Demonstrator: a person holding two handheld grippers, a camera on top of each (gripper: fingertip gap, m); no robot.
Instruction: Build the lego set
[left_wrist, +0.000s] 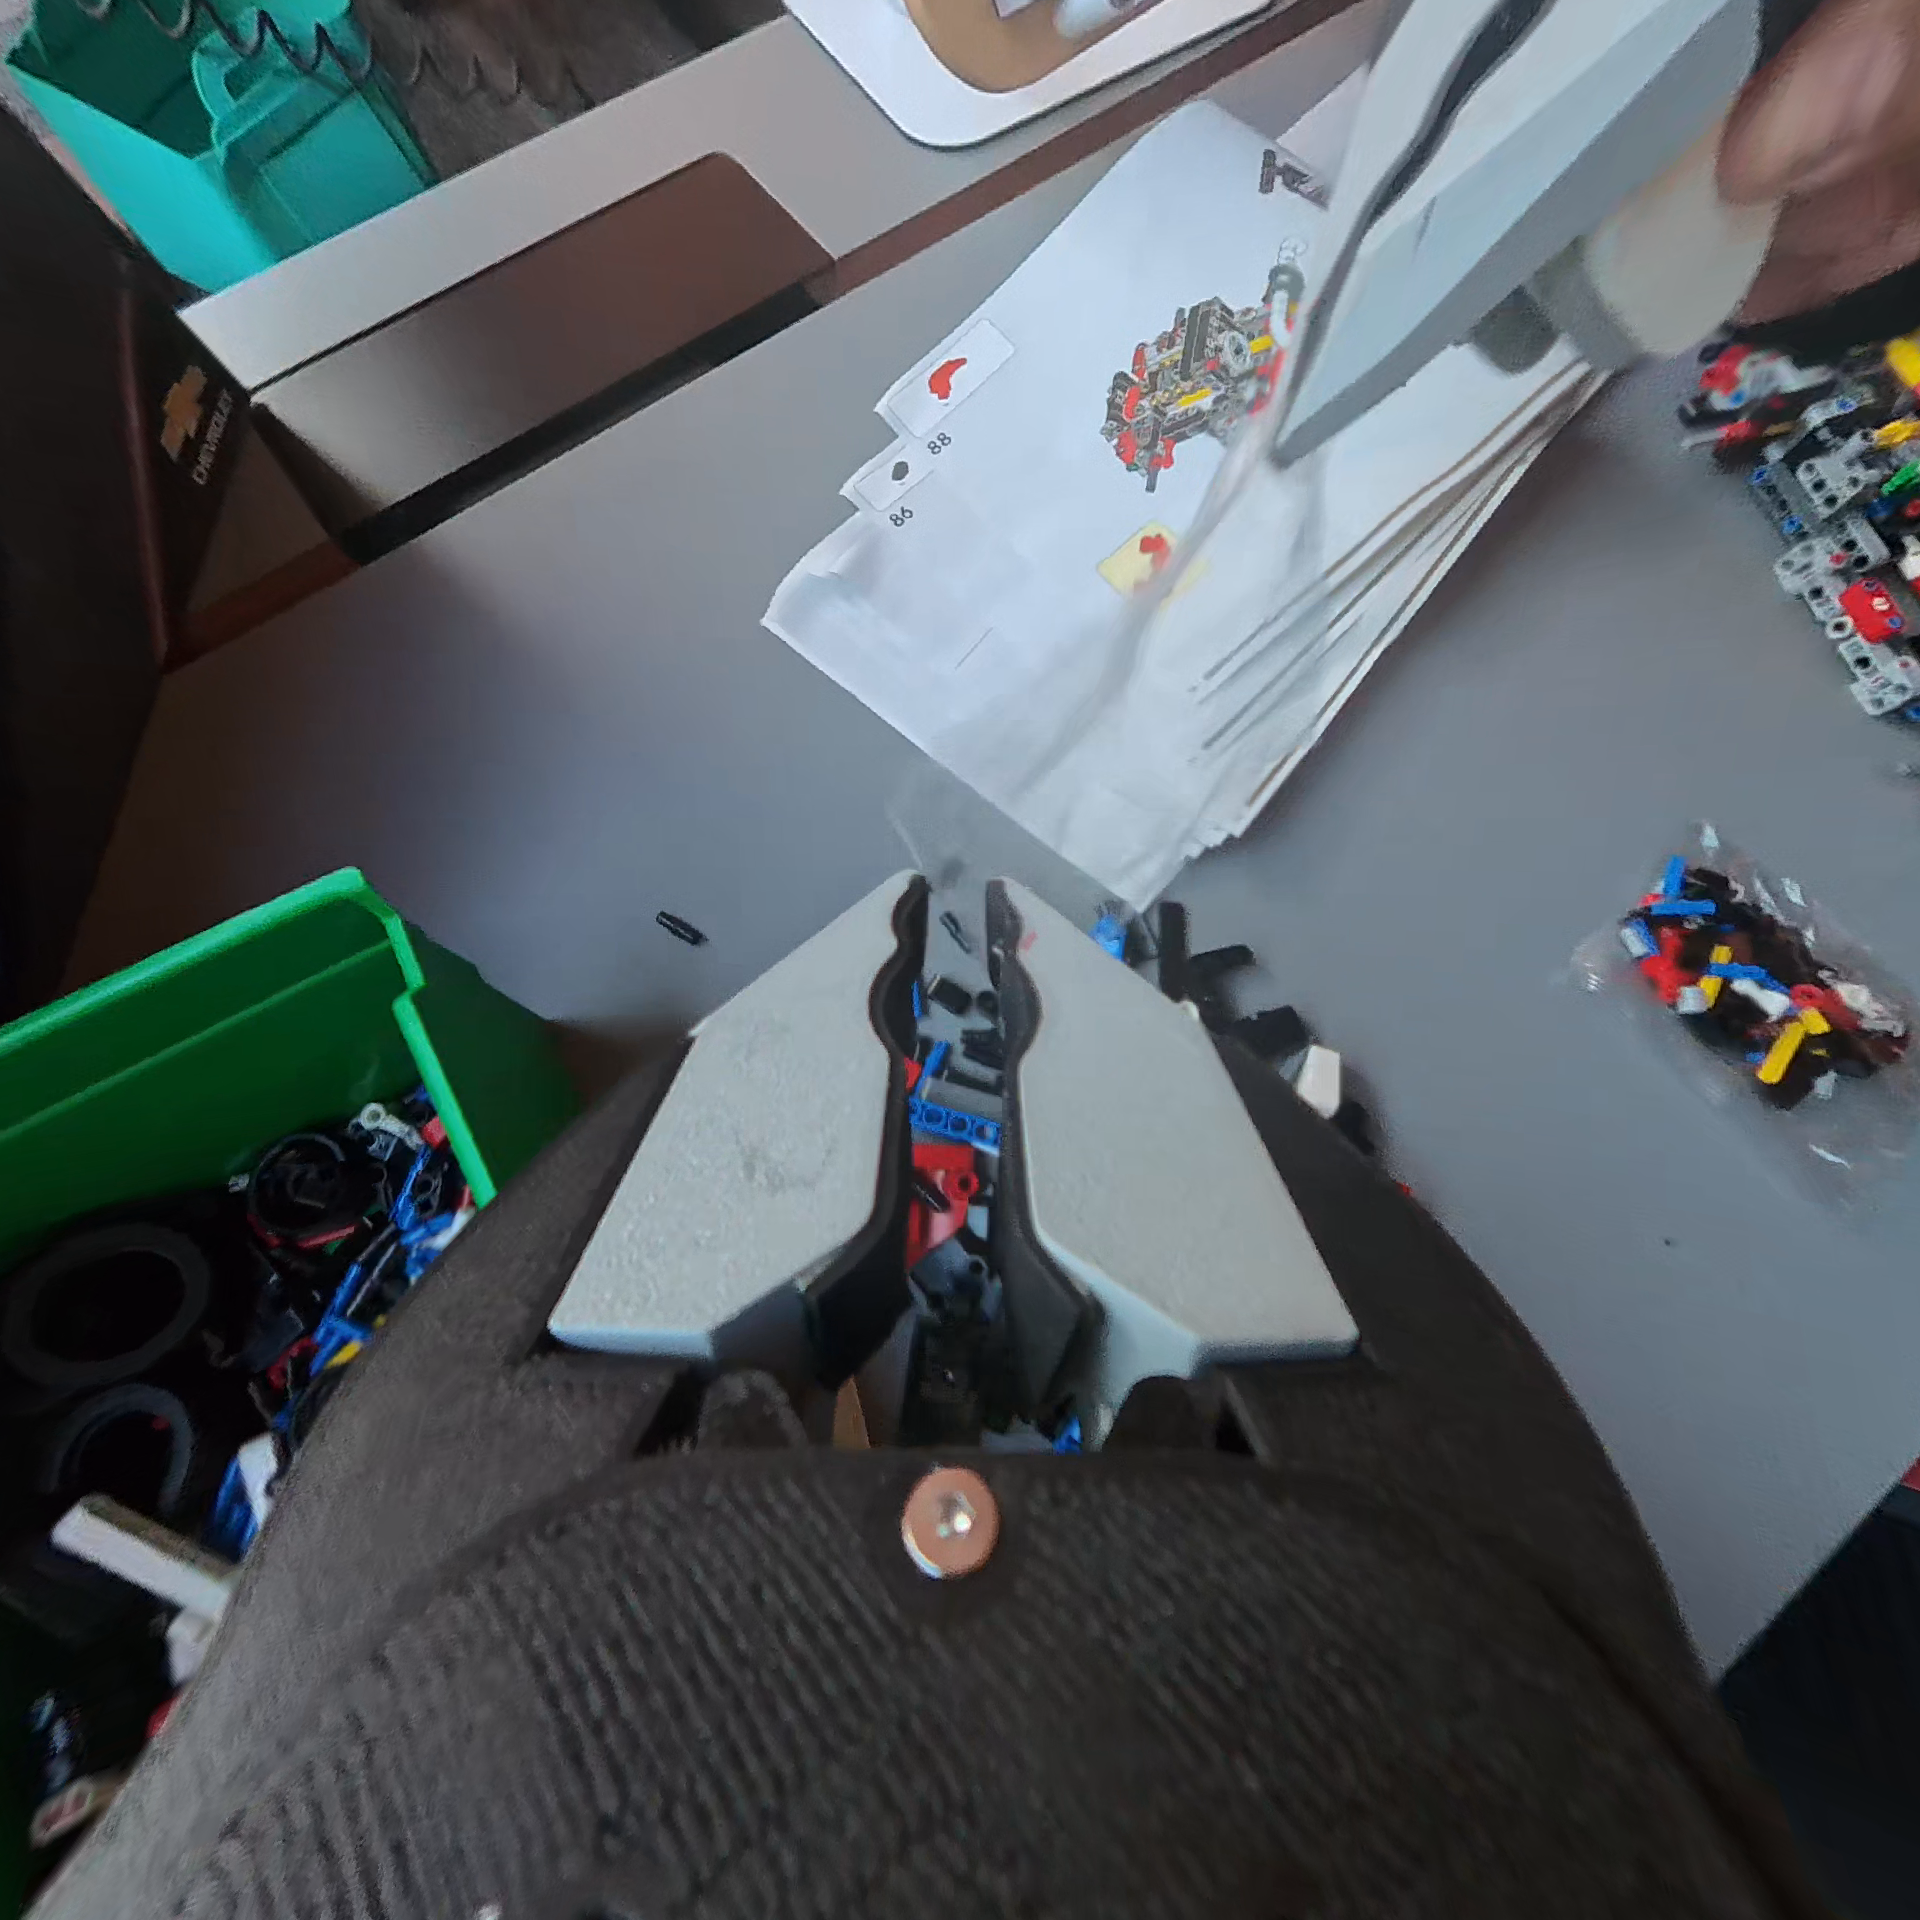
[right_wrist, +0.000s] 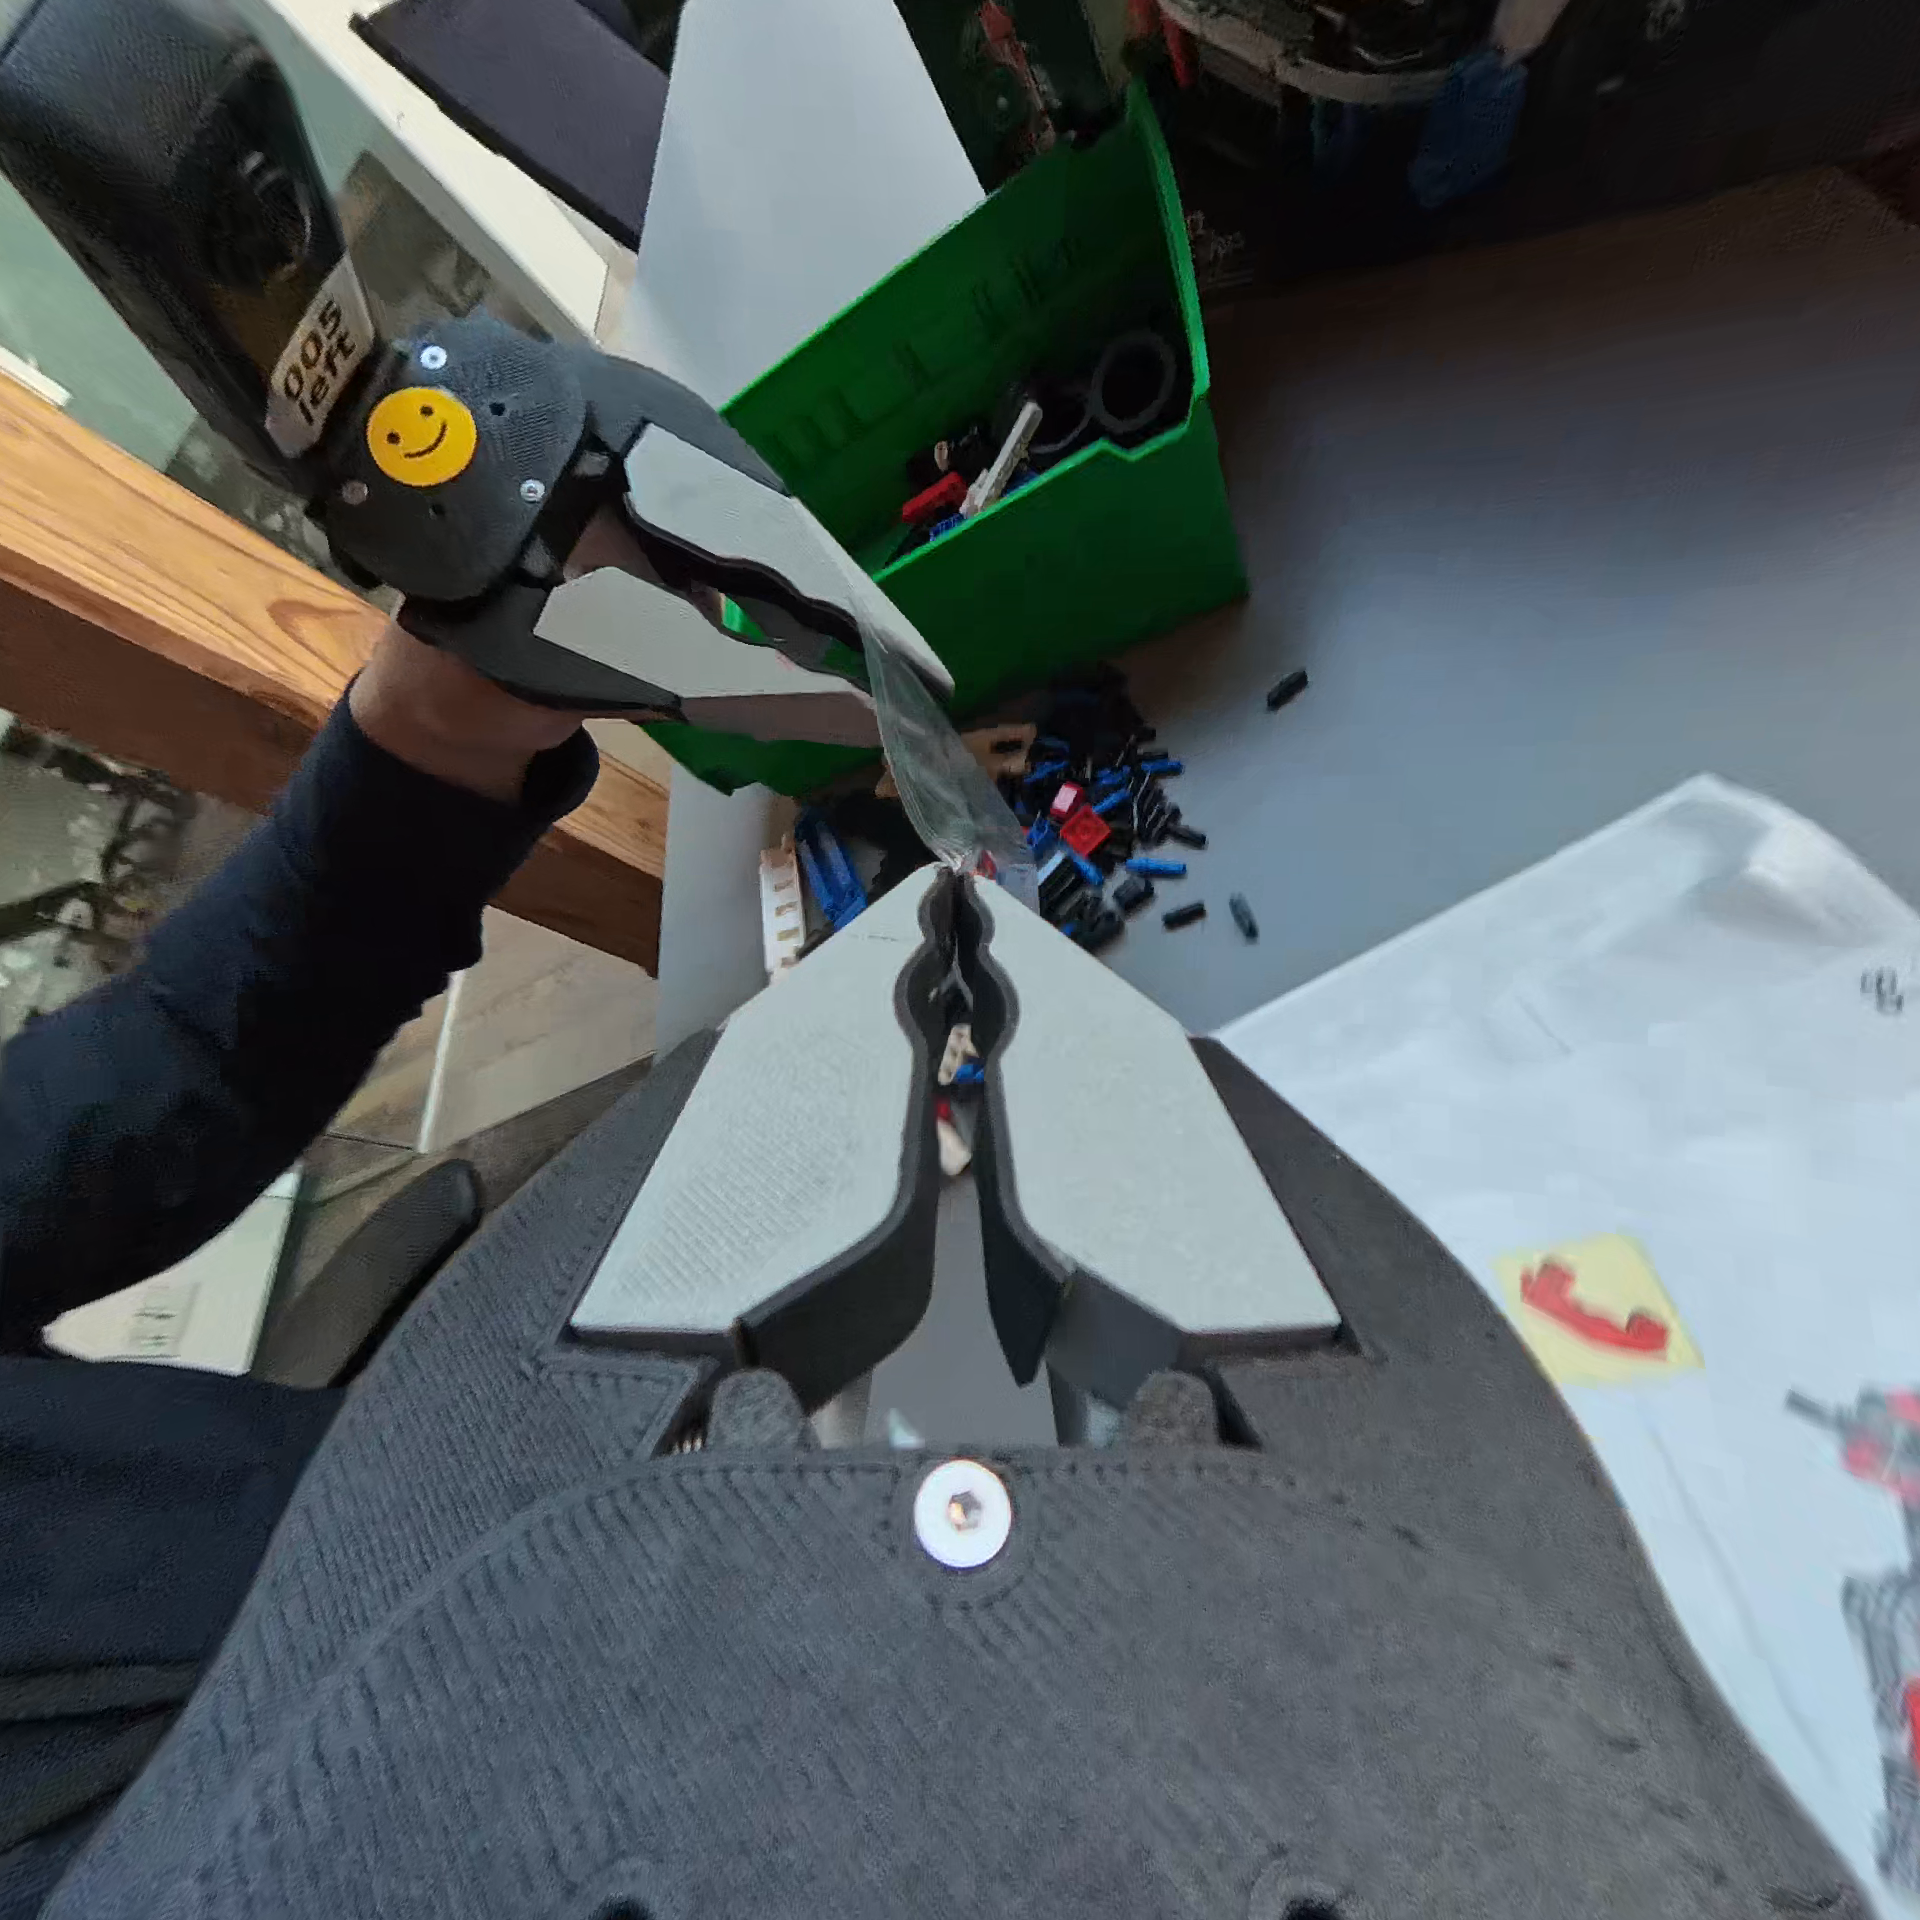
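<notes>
The right gripper (right_wrist: 951, 873) is clamped by its tips on one corner of a clear bag (right_wrist: 940, 774), which stretches taut up to the left gripper (right_wrist: 914, 691). In its own view the left gripper (left_wrist: 954, 891) has its fingers slightly apart, and the bag there is only a faint blur ahead of the tips, so whether they pinch it cannot be told. Under both lies a pile of bricks (right_wrist: 1117, 821), black, blue and red, loose on the grey table (left_wrist: 1507, 935), with four stray black pins at its edge. Left of it stands one green bin (left_wrist: 208, 1039) holding black tyres, blue beams and other small parts. To the right lies a second clear bag (left_wrist: 1756, 987), full of mixed bricks, flat on the table. Farther off an open manual (left_wrist: 1091, 582) spreads across the table, and a part-built model (left_wrist: 1839, 520) sits at the far right. Beyond are a teal box (left_wrist: 156, 156) at far left and a wooden table (right_wrist: 156, 561) next to the grey one.
</notes>
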